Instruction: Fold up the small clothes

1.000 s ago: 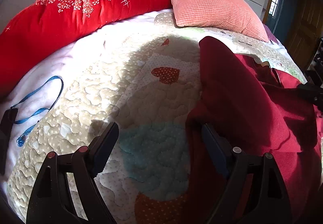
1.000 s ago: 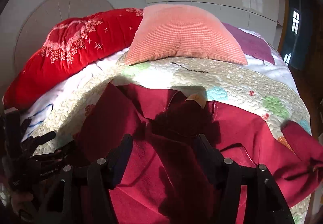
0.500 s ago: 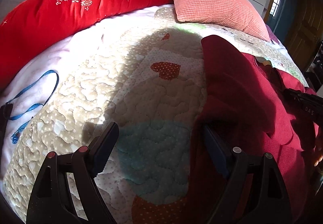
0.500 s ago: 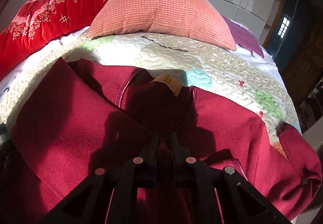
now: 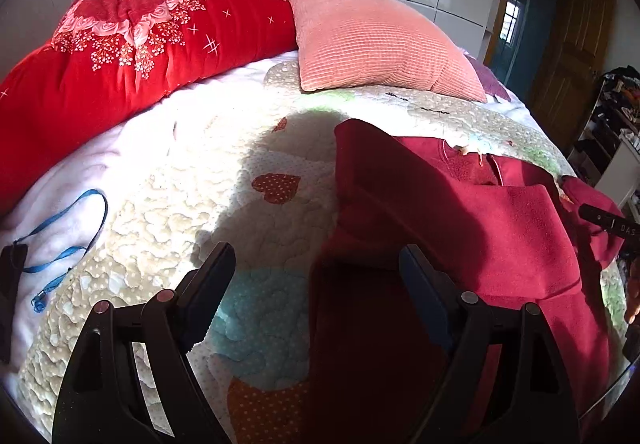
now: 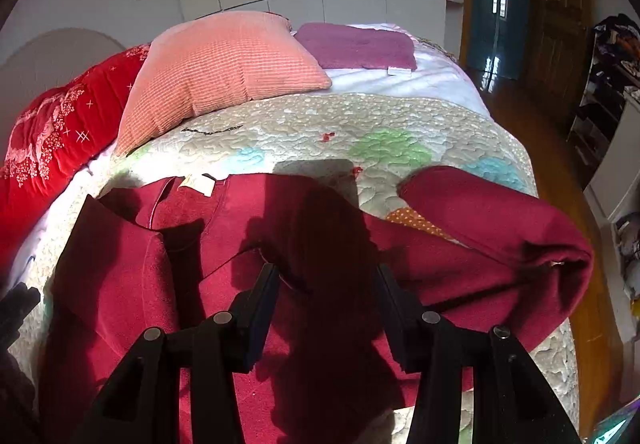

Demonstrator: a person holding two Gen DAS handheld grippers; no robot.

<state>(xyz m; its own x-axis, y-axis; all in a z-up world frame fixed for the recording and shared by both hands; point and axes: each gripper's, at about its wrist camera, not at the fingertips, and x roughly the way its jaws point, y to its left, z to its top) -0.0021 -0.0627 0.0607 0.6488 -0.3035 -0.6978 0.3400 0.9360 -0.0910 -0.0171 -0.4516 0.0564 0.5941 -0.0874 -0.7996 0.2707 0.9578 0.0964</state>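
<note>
One patchwork quilt [image 5: 168, 228] covers the bed. On it lies one dark red garment [image 6: 320, 236], now with its left sleeve folded across the body where earlier it lay spread. Two pillows, red [image 5: 132, 44] and pink [image 6: 224, 68], sit beyond the fingers. The right gripper [image 6: 326, 304], clamped half a second ago, has just been opening and hangs released over the garment's middle. The left gripper [image 5: 316, 284] stands open, empty, astride the garment's left edge, bare quilt left of it.

1. White letters "DAS", cut off at the frame edge, on a black bar [image 5: 608, 223] at the right of the left wrist view.
2. Pale neck label [image 6: 197, 183] inside the collar of the dark red garment [image 6: 328, 244]: print too small to read.
</note>
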